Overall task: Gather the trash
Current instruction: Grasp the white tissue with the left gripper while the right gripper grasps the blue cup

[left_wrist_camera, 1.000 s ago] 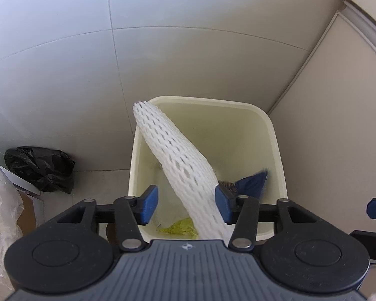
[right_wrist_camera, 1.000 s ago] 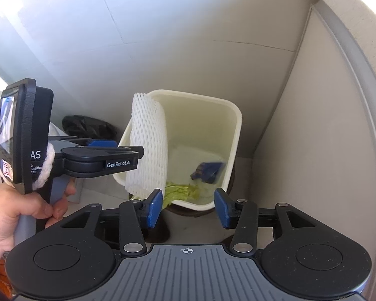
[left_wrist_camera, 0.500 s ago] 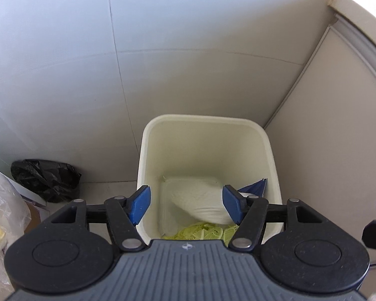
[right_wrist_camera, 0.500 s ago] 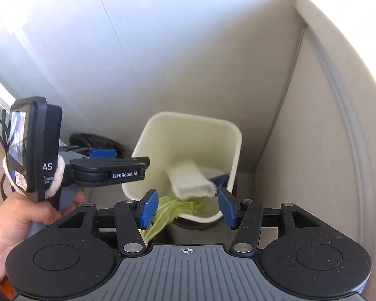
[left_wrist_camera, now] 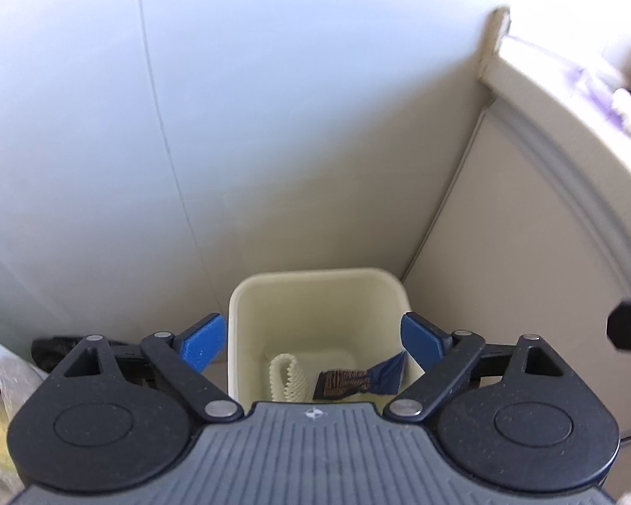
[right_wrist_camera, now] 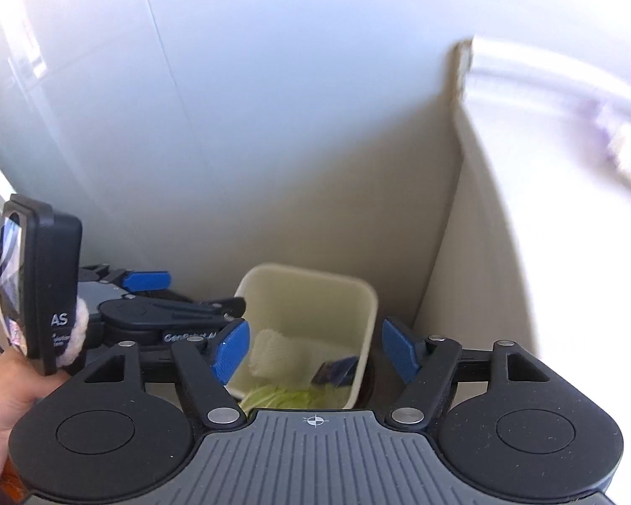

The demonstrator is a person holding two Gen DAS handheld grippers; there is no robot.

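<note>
Left gripper [left_wrist_camera: 313,338] and right gripper [right_wrist_camera: 313,351] both gape empty above the cream plastic bin [left_wrist_camera: 248,294]. Inside lies the white foam net sleeve [left_wrist_camera: 286,381] by a dark blue wrapper [left_wrist_camera: 359,381] — next, lift both clear of the rim.

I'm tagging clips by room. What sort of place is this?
Probably a home kitchen or utility corner: a cream plastic waste bin holding white foam netting and green leaves, against a pale panelled wall.
</note>
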